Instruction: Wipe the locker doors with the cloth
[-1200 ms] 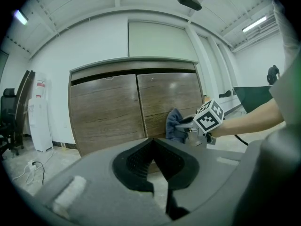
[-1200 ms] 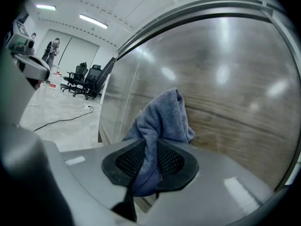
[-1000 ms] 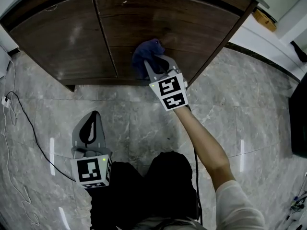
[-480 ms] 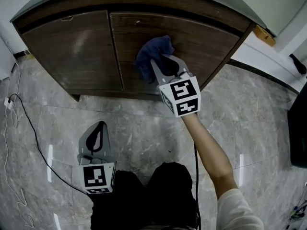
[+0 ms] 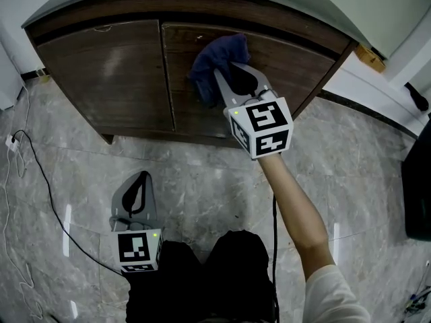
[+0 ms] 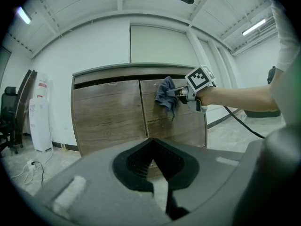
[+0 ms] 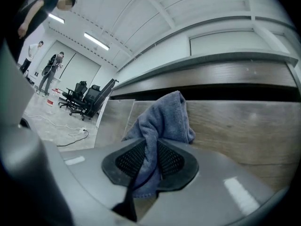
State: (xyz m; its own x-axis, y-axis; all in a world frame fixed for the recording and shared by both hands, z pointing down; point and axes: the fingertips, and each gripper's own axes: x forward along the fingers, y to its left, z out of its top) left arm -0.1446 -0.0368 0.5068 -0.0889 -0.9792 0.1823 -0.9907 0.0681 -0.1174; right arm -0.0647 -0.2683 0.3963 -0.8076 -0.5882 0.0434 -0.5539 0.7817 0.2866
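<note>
**Left tongs** (image 5: 139,178): clenched on nothing, hanging low over the grey veined floor tiles (image 5: 202,173). **Left door** (image 5: 108,73): a flat, dark wood-grain panel with a faint gloss, and no cloth on it. **Right door** (image 5: 296,59): the same veneer. The cloth (image 5: 214,62), a soft blue terry bundle, is pressed near its top edge beside the centre seam, having climbed from mid-panel within the last second. The upward stroke looks nearly spent, so a return pass or sideways shift seems due. **Right tongs** (image 5: 232,73): grasping the cloth's bunched fold.
</note>
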